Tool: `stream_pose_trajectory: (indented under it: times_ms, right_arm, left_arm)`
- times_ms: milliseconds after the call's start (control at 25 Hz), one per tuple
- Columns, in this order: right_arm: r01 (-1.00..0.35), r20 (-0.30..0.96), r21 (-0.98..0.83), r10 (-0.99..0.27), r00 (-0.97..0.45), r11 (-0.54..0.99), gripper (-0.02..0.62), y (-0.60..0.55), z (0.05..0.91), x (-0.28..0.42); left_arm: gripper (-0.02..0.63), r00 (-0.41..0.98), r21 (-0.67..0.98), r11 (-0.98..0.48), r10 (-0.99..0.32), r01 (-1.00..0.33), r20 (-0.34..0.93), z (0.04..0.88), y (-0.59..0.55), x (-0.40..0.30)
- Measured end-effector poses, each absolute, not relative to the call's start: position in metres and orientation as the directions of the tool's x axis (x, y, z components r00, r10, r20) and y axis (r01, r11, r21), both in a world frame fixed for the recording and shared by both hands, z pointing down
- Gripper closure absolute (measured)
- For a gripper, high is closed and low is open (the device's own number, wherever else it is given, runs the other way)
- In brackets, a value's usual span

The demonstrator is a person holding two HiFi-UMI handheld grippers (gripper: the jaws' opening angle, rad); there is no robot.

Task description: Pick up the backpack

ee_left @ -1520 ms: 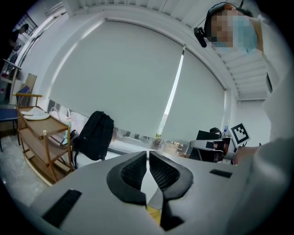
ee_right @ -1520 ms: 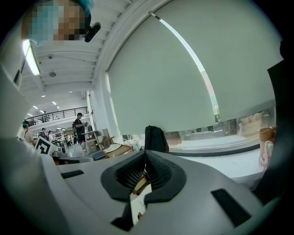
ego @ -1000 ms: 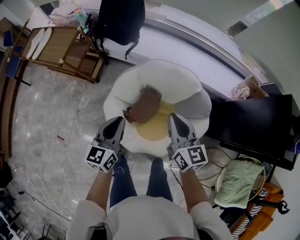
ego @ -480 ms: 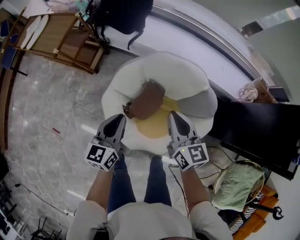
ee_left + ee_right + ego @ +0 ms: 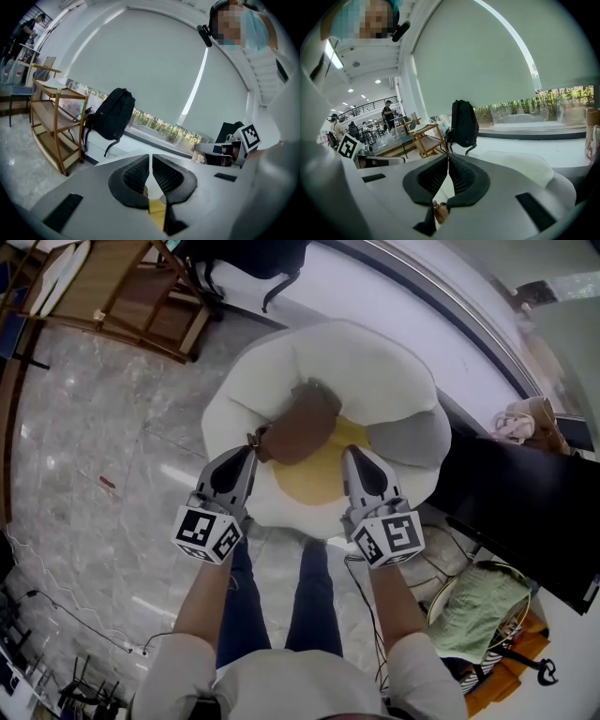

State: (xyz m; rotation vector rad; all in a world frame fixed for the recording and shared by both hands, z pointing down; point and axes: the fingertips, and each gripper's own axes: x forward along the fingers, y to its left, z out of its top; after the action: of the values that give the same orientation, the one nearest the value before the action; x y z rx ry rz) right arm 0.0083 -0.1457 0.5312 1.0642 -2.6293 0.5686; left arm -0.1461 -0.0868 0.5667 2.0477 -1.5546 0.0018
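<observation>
The floor (image 5: 84,427) is polished, glossy, veined stone. The cushion (image 5: 375,362) is soft matt cloth. The brown bag (image 5: 302,423) looks smooth and leather-like, with a dull sheen. The black backpack (image 5: 115,115) is matt woven cloth. The shelf (image 5: 103,282) is bare wood. The left gripper (image 5: 249,451) and right gripper (image 5: 352,456) have matt grey plastic shells and ribbed black pads (image 5: 136,174).

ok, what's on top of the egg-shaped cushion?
A brown bag lies on the cushion, across the white part and the edge of the yellow middle. Whatever is under the bag is covered.
</observation>
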Motion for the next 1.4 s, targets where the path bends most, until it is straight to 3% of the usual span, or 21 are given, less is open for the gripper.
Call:
stream_pose_trajectory:
  times_ms: [1400]
  right_arm:
    - [-0.658,0.508,-0.246,-0.484,-0.713,0.712,0.566,-0.163,0.738,-0.011]
  left_arm:
    - [0.566,0.293,0.511,-0.037,-0.854,-0.858,0.429,0.747,-0.07,-0.145]
